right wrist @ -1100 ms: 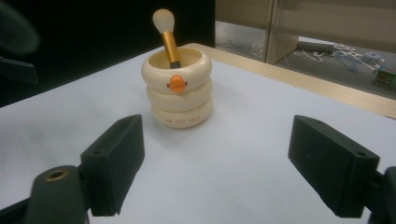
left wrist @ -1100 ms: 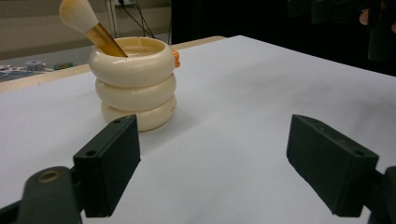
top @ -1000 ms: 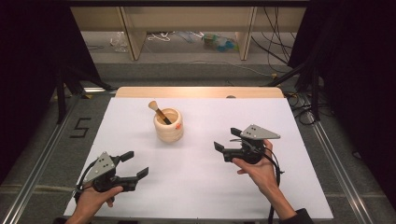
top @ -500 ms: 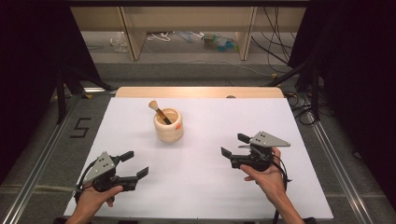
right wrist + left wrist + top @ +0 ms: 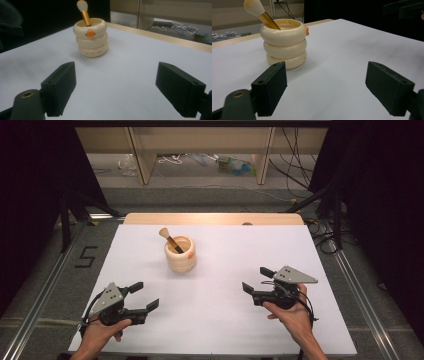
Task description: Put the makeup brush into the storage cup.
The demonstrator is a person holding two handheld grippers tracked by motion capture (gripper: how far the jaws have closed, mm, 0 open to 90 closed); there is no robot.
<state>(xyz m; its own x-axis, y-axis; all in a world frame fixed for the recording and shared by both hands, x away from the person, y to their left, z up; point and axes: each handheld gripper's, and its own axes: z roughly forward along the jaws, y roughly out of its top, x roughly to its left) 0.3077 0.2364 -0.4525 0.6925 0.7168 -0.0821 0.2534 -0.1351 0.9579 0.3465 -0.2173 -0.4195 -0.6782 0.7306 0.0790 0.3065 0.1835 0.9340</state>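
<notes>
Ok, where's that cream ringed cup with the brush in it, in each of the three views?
High view: the cup stands upper centre on the white table.
Left gripper view: upper left, beyond the left-hand jaw.
Right gripper view: upper centre-left, orange duck face towards the camera.
Shared landmark: the brush leaning out of it.

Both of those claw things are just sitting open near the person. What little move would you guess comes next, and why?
Probably the right gripper eases forward toward the brush standing tilted in the cream holder. Its jaws are open and hold nothing, and in the right gripper view the holder sits ahead, a little to one side. The left gripper is open too, so either could go; that is only a guess.
</notes>
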